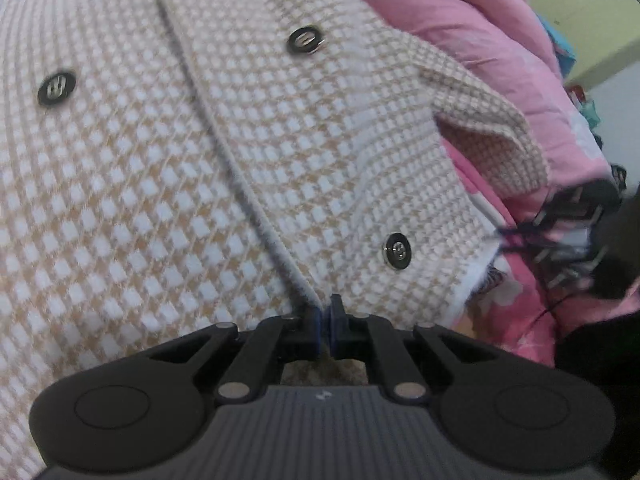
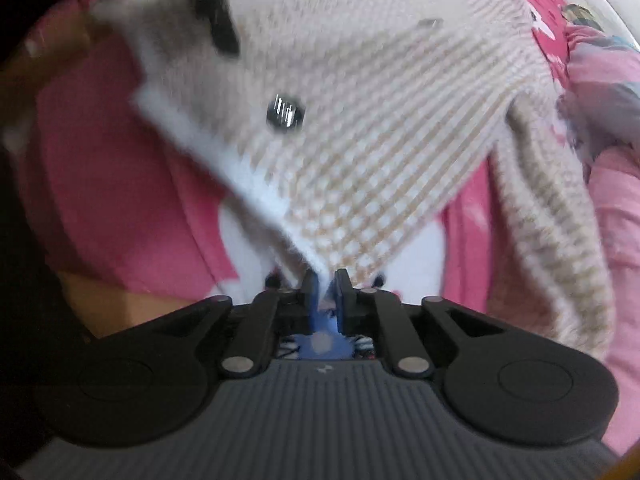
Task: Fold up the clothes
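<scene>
A beige-and-white checked knit jacket (image 1: 168, 168) with dark metal buttons (image 1: 305, 40) fills the left wrist view, lying on pink bedding. My left gripper (image 1: 325, 312) is shut on the jacket's front edge at its lower hem. In the right wrist view the same jacket (image 2: 360, 152) hangs stretched from my right gripper (image 2: 326, 280), which is shut on a corner of it. A button (image 2: 286, 115) shows above the pinched corner. The right gripper also shows, blurred, at the right edge of the left wrist view (image 1: 580, 236).
A pink quilt (image 1: 472, 28) lies bunched behind the jacket, with patterned pink bedding (image 2: 120, 184) under it. A pale green wall (image 1: 576, 12) stands at the far right. A dark blurred shape (image 2: 216, 8) crosses the top of the right wrist view.
</scene>
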